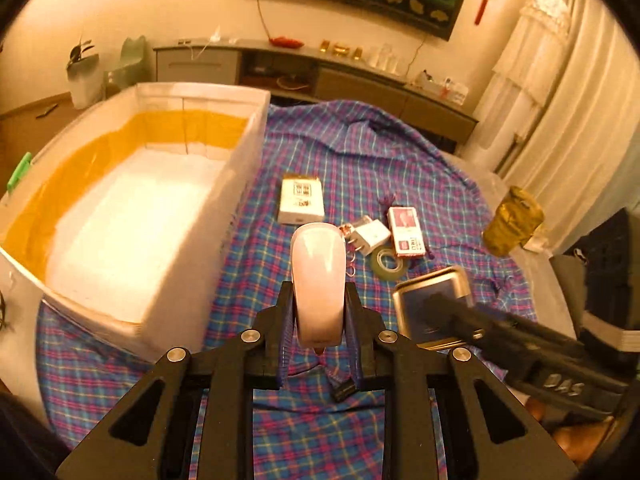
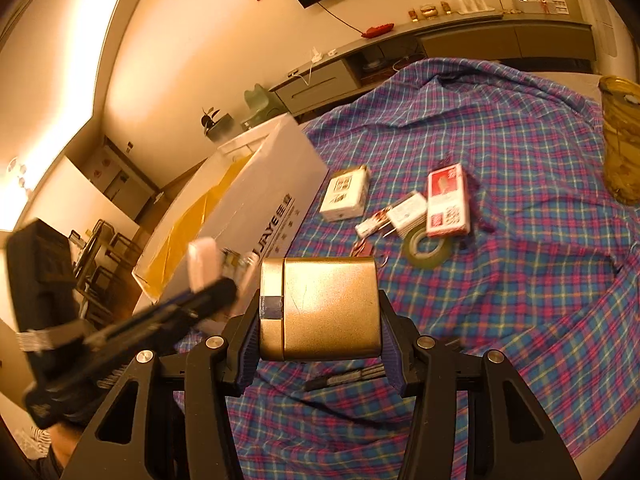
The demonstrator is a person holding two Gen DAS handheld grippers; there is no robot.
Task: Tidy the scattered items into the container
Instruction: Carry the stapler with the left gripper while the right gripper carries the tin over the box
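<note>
My left gripper (image 1: 319, 312) is shut on a white computer mouse (image 1: 318, 280), held above the plaid cloth (image 1: 360, 168) just right of the white foam box (image 1: 208, 216) with yellow tape inside. My right gripper (image 2: 318, 320) is shut on a gold tin (image 2: 320, 308), also seen in the left wrist view (image 1: 432, 304). The left gripper with the mouse (image 2: 202, 264) shows blurred at the left of the right wrist view, near the box (image 2: 256, 200). On the cloth lie a white carton (image 1: 301, 200), a white charger (image 1: 370, 236), a red-and-white pack (image 1: 406, 232) and a tape roll (image 1: 389, 263).
A yellow-green glass jar (image 1: 514, 220) stands at the cloth's right edge. A low cabinet (image 1: 320, 76) runs along the far wall. A black object (image 1: 612, 272) sits at the far right. A small key ring (image 2: 362, 249) lies near the tape roll (image 2: 426, 246).
</note>
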